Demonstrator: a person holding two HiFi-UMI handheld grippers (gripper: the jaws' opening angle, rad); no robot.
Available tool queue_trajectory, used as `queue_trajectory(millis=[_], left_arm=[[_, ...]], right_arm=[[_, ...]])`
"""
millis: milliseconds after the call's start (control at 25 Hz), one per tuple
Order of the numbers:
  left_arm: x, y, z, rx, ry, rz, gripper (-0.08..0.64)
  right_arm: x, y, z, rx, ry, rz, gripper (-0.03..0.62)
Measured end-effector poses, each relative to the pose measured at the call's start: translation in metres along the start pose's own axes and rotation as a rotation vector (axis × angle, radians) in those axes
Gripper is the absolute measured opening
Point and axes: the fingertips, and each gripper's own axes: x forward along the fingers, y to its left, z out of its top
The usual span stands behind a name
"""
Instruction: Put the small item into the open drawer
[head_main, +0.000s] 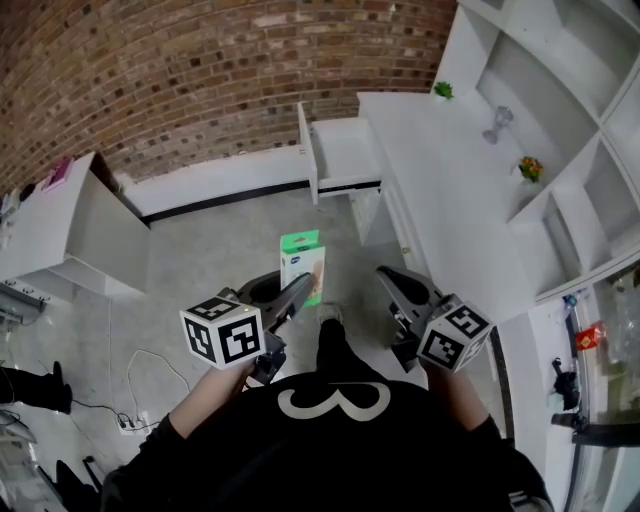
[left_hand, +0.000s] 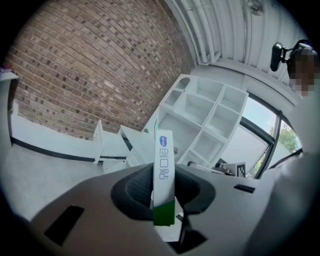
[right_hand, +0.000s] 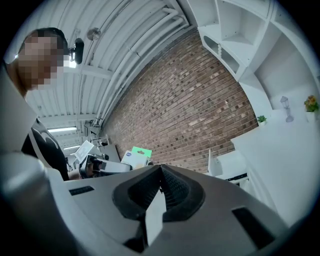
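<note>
Left gripper (head_main: 303, 288) clamped narrow on small box (head_main: 302, 258), frame centre. Right gripper (head_main: 388, 278) pinched closed, empty. Open drawer (head_main: 345, 158) upper centre, well apart. Risk: thin edge grip, so box may pivot, slip, or clip drawer front.

box (head_main: 302, 262): between left gripper (head_main: 304, 288) fingers (left_hand: 137, 192) | open drawer (head_main: 345, 155): ahead, jutting left from counter (head_main: 450, 180)

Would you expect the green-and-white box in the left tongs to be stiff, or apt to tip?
Probably stiff: the box keeps straight edges pinched in the left tongs. Likely light, since gripping one end holds it up. Being thin, it would probably topple if stood on edge.
</note>
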Motion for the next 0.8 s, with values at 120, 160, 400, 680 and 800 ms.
queue_trajectory(millis=[120, 160, 400, 680, 800], left_arm=[[0.012, 0.012, 0.008, 0.000, 0.007, 0.002, 0.086], [0.017, 0.017, 0.011, -0.002, 0.011, 0.005, 0.086], [0.057, 0.062, 0.035, -0.034, 0.039, 0.015, 0.086], [0.125, 0.120, 0.084, -0.057, 0.070, 0.042, 0.086], [0.158, 0.146, 0.101, -0.076, 0.091, 0.046, 0.086]], right_arm=[[0.012, -0.015, 0.005, 0.005, -0.003, -0.001, 0.011], [0.017, -0.022, 0.007, 0.008, -0.004, -0.002, 0.011], [0.059, -0.070, 0.021, 0.035, 0.010, -0.012, 0.011], [0.121, -0.146, 0.048, 0.067, 0.045, -0.021, 0.011], [0.148, -0.181, 0.061, 0.080, 0.054, -0.022, 0.011]])
